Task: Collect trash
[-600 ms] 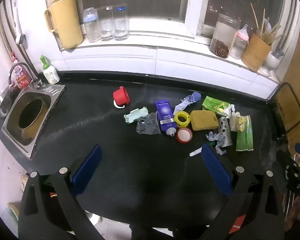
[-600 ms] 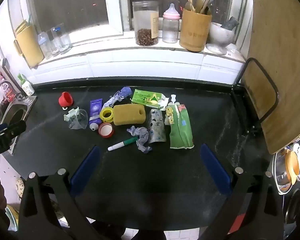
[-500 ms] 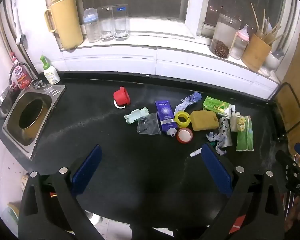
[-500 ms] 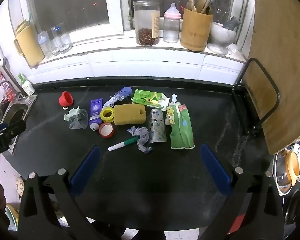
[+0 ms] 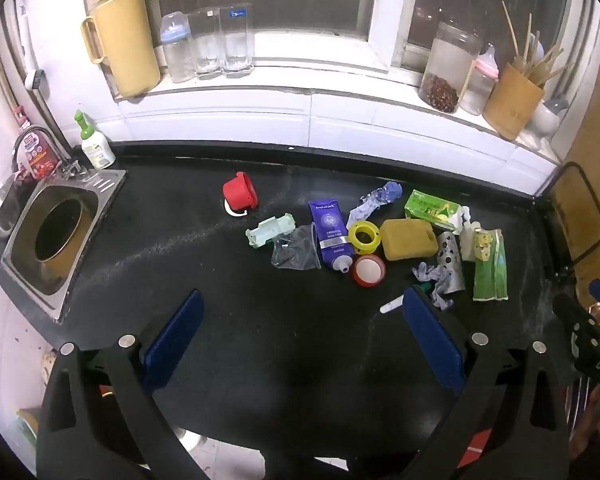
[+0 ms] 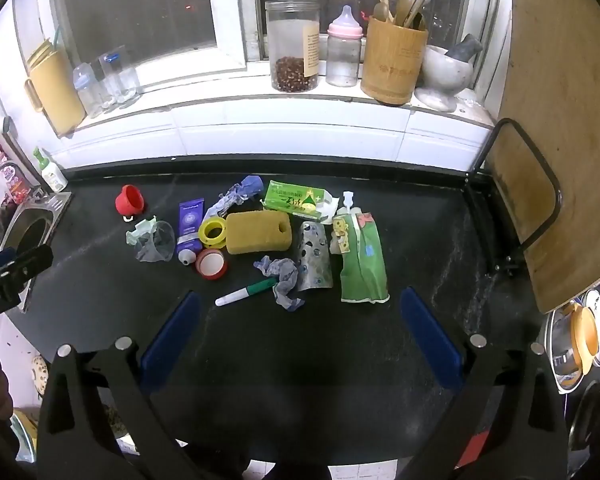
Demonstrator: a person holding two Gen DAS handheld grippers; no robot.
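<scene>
**Across the dark bench, a heap of litter waits with both tools poised**

Across the black bench (image 6: 400, 240) the trash lies bunched in one cluster near the middle, well clear of the sink (image 5: 56, 236) at the far left, so either tool can reach it. Largest in the heap is the yellow sponge (image 6: 258, 232), flat and square to the window. Just to its right lies the green pouch (image 6: 362, 264), spout pointing away, with the green wrapper (image 6: 294, 198) behind it. Left of the sponge sits the purple tube (image 6: 190, 224), cap toward us, beside the crushed clear cup (image 6: 156, 242). Then the red cup (image 6: 130, 200), tipped on its side and set apart. Smaller still: the yellow ring (image 6: 214, 232), touching the sponge, and the green marker (image 6: 246, 292), nearest of all.

Left gripper (image 5: 300, 328) hangs over bare bench, jaws spread wide, nothing between them. Right gripper (image 6: 300, 324) likewise, released and empty, tilted down at the pile. Nothing collected yet, I'd say; that marker looks the easiest first pick.
</scene>
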